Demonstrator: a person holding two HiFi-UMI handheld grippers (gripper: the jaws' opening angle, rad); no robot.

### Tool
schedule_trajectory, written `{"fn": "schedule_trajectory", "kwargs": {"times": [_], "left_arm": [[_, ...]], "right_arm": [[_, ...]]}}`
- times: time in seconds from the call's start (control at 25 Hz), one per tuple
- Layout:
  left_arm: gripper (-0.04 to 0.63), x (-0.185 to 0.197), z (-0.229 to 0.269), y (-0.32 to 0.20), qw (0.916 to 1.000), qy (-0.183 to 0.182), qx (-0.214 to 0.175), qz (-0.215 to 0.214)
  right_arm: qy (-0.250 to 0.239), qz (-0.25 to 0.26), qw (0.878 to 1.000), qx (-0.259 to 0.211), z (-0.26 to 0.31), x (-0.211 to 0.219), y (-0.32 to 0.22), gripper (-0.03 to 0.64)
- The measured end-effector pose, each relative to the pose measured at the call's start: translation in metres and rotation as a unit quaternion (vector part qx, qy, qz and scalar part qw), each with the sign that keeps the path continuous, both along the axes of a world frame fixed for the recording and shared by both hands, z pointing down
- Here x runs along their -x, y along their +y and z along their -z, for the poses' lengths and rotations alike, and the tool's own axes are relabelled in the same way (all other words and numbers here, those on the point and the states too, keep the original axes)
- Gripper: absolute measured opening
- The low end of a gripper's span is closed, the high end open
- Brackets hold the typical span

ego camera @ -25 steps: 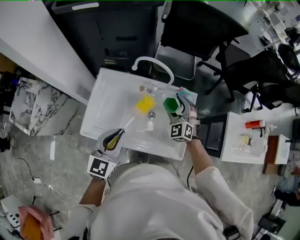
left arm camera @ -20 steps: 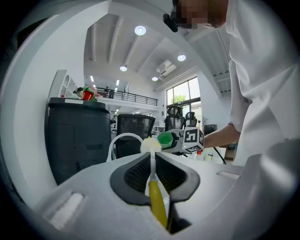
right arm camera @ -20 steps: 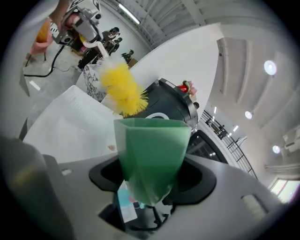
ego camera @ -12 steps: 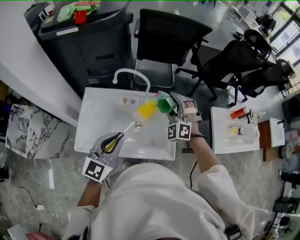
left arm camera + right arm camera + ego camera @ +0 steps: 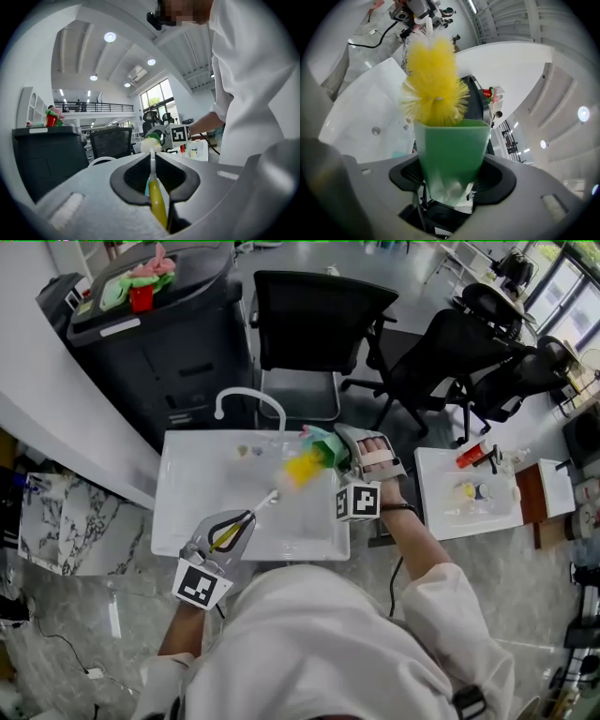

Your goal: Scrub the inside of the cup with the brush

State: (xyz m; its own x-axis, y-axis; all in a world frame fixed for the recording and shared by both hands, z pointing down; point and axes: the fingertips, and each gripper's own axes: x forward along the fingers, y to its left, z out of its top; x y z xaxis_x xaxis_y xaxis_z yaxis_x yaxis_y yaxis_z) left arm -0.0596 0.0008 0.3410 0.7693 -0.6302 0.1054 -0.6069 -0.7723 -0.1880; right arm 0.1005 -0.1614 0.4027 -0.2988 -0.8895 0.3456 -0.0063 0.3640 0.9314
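The right tool (image 5: 337, 453) is gripping the green cup (image 5: 451, 154) over the sink (image 5: 187, 512). The left tool (image 5: 228, 532) is clamping the brush (image 5: 157, 204), and its yellow bristles (image 5: 434, 89) are sitting at the cup's mouth. To my eye, the bristles should be going deeper and twisting while the cup is being held steady.

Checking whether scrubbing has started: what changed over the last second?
The head of the brush and the green cup came together: a second ago they were apart over the sink, now the yellow bristles sit at the cup's mouth. Unchanged: fingers of the left gripper clamp the brush handle, those of the right gripper hold the cup.
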Motion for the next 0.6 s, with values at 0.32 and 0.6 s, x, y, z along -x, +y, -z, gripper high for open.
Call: {"fn": "schedule_trajectory", "kwargs": {"times": [0.32, 0.6], "left_arm": [[0.037, -0.009, 0.006, 0.005, 0.9980, -0.051, -0.033, -0.018], [0.037, -0.003, 0.007, 0.004, 0.9975, -0.064, -0.027, -0.014]], "right_arm": [[0.034, 0.024, 0.999, 0.000, -0.002, 0.011, 0.018, 0.296], [0.051, 0.049, 0.997, 0.006, -0.009, 0.024, 0.028, 0.296]]}}
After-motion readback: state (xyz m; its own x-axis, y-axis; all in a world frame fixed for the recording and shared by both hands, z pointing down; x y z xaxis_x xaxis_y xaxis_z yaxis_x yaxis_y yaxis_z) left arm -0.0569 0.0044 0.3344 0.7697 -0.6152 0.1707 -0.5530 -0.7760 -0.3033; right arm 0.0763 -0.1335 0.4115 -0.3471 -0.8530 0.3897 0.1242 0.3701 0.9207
